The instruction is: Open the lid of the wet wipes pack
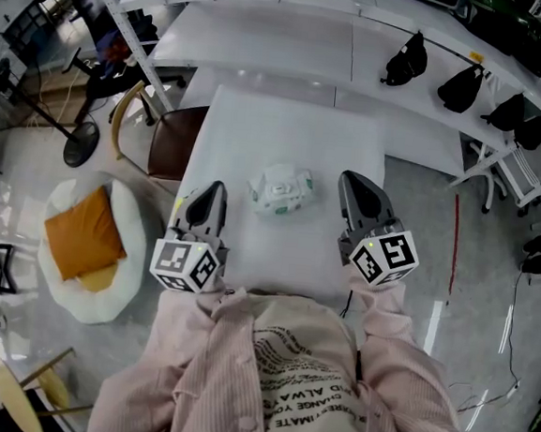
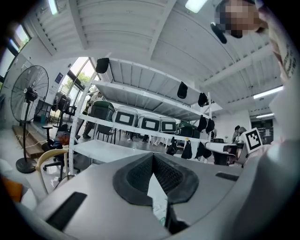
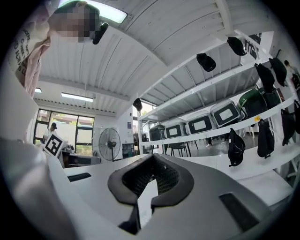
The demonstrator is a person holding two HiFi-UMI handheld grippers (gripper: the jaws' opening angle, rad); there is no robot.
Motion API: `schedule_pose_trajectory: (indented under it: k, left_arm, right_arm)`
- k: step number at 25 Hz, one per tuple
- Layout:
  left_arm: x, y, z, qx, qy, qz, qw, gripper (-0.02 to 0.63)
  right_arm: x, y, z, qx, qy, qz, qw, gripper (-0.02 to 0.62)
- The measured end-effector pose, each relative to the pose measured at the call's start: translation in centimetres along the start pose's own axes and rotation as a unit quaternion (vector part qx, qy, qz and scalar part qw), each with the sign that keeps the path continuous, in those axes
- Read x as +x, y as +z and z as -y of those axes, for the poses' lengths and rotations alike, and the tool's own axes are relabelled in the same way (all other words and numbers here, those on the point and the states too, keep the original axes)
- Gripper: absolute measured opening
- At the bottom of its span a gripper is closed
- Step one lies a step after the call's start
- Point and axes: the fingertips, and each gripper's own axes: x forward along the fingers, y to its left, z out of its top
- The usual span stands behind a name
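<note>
The wet wipes pack is a small white packet with green print. It lies near the middle of the white table, and I cannot tell how its lid stands. My left gripper hovers to the pack's left and my right gripper to its right, both apart from it. Each gripper points level and away from me, toward the shelves. In the left gripper view the left gripper has its jaws meeting at the tip, with nothing held. The right gripper is likewise shut and empty in its own view.
A brown chair stands at the table's left edge. On the floor to the left lie a round white cushion with an orange pillow and a standing fan. White shelves behind the table carry black caps.
</note>
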Motion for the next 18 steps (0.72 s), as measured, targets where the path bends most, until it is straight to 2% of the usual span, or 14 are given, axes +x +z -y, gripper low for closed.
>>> schedule_pose_trajectory:
  k: [18]
  left_arm:
    - [-1.1,-0.6,0.3,0.001,0.005,-0.006,1.0,-0.002]
  right_arm:
    - [-1.0,-0.7,-0.3,-0.014,-0.004,-0.01,1.0,0.0]
